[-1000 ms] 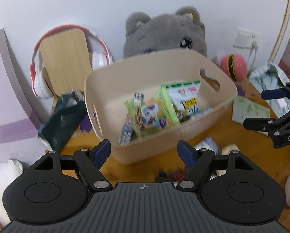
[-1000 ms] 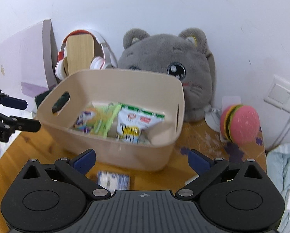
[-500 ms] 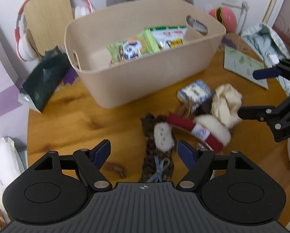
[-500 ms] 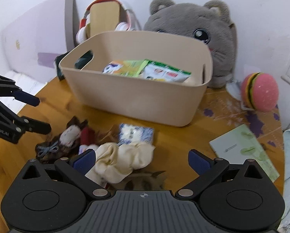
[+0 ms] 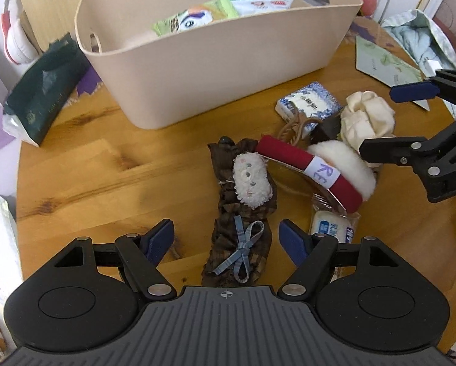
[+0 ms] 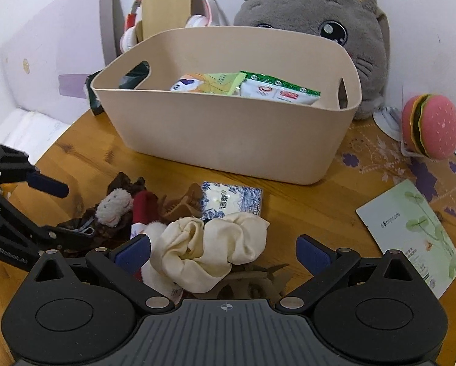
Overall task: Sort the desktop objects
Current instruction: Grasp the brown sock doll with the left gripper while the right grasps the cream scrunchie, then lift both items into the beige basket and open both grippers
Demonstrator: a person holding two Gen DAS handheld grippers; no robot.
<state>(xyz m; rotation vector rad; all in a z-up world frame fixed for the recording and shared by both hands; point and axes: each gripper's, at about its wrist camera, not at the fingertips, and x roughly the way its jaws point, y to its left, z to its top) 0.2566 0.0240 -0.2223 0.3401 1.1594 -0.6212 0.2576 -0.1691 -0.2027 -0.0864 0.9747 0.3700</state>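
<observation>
**Beige bin holds snack packets; loose items piled on the bench in front**

The beige bin [image 6: 228, 140] stands on the wooden bench [image 5: 105, 177], its two cut-out handles at the short ends. Inside it lie a green-and-white snack packet [image 6: 278, 91] and, touching it on the left, a yellow-green packet with a cartoon face [image 6: 206, 84]. What lies under them is hidden by the bin wall.

In front of the bin, on the bench, sits a cluster of loose things: a blue-and-white tissue pack [image 5: 308, 102] nearest the bin, a cream scrunchie [image 6: 209, 250], a red headband with a white label [image 5: 307, 167], a brown plaid cloth piece with a blue bow [image 5: 240, 231] carrying a small white fluffy figure [image 5: 252, 180], and a small white packet with blue print [image 5: 331, 228].

The left tongs [image 5: 228, 238] are wide apart and hold nothing, straddling the lower end of the brown cloth piece. The right tongs [image 6: 223, 251] are also wide apart and empty, with the cream scrunchie between the fingers.

Around the bin: a dark green pouch [image 5: 41, 97] to its left, a grey plush cat [image 6: 316, 30] and red-and-white headphones [image 6: 166, 15] behind it, a pink burger toy [image 6: 430, 129] and a pale green card [image 6: 411, 231] to its right.
</observation>
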